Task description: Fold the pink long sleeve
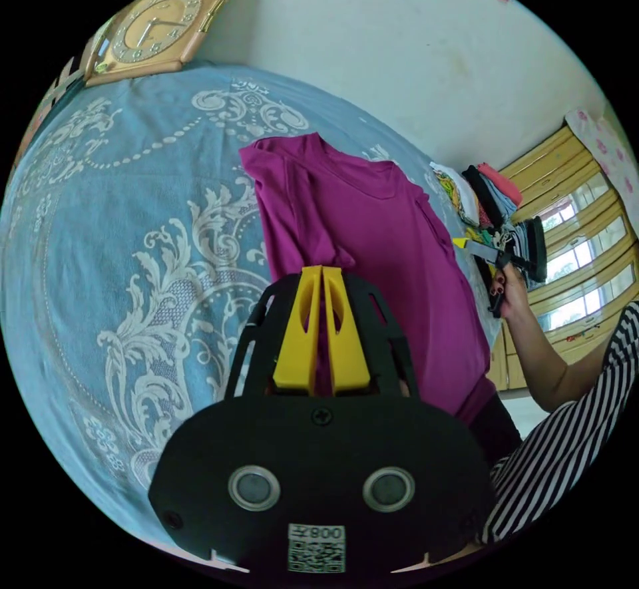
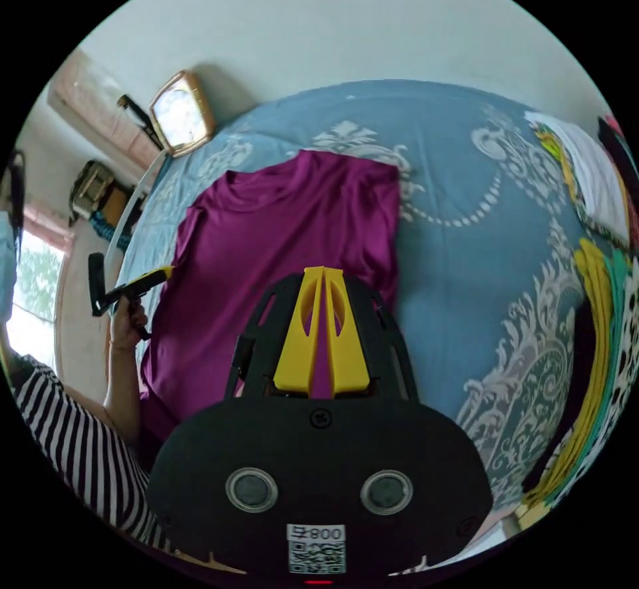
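Note:
The pink long sleeve lies flat on a blue patterned bedspread, with its sleeves folded in over the body. My left gripper hovers over the lower part of the shirt, its yellow jaws shut tip to tip with no cloth between them. In the right gripper view a hand holds the left gripper at one side edge of the shirt. My right gripper is also shut with nothing in it above the shirt. It appears as the right gripper at the opposite side edge.
A gold clock leans on the wall at the head of the bed. Stacks of folded clothes sit along one side of the bed. A person in a striped sleeve stands at the bed's edge, near windows.

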`<state>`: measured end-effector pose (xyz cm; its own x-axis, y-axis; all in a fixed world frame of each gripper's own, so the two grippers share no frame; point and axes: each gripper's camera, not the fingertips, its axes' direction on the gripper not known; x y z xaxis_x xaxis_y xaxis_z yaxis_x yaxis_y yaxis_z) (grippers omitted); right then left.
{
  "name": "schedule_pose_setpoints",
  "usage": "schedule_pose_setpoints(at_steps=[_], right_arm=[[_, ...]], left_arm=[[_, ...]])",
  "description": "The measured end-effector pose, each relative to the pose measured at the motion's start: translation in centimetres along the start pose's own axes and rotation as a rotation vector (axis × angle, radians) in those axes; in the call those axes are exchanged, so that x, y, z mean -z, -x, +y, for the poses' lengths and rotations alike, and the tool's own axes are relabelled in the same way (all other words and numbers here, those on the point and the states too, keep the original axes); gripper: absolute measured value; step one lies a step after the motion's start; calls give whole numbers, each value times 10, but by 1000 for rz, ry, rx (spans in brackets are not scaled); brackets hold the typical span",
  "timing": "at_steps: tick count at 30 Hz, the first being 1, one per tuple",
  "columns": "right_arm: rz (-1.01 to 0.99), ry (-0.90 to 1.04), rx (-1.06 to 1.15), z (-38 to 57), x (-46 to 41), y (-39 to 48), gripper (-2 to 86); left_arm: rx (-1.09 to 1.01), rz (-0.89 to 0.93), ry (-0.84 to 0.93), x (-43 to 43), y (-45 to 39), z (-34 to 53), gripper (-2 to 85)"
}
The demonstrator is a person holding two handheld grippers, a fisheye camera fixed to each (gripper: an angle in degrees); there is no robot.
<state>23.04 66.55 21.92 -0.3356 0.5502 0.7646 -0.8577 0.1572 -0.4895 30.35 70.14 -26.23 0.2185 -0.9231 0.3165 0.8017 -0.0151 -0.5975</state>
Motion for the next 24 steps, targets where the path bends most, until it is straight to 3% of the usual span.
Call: schedule_pose_setpoints(at_steps=[5, 10, 17, 21, 24], right_arm=[[-109, 50, -134, 43, -12, -63, 1], [-123, 6, -108, 76, 19, -90, 0], [-369, -19, -226, 178, 67, -158, 2], [-371, 28, -286, 247, 84, -188, 6], [-357, 76, -358, 304, 92, -216, 17]], left_arm=[[-7, -85, -28, 13, -11, 20, 2], [-20, -138, -73, 49, -26, 41, 4], [30, 101, -61, 123, -26, 93, 21], [196, 261, 27, 151, -4, 152, 61], [307, 189, 147, 158, 6, 201, 80]])
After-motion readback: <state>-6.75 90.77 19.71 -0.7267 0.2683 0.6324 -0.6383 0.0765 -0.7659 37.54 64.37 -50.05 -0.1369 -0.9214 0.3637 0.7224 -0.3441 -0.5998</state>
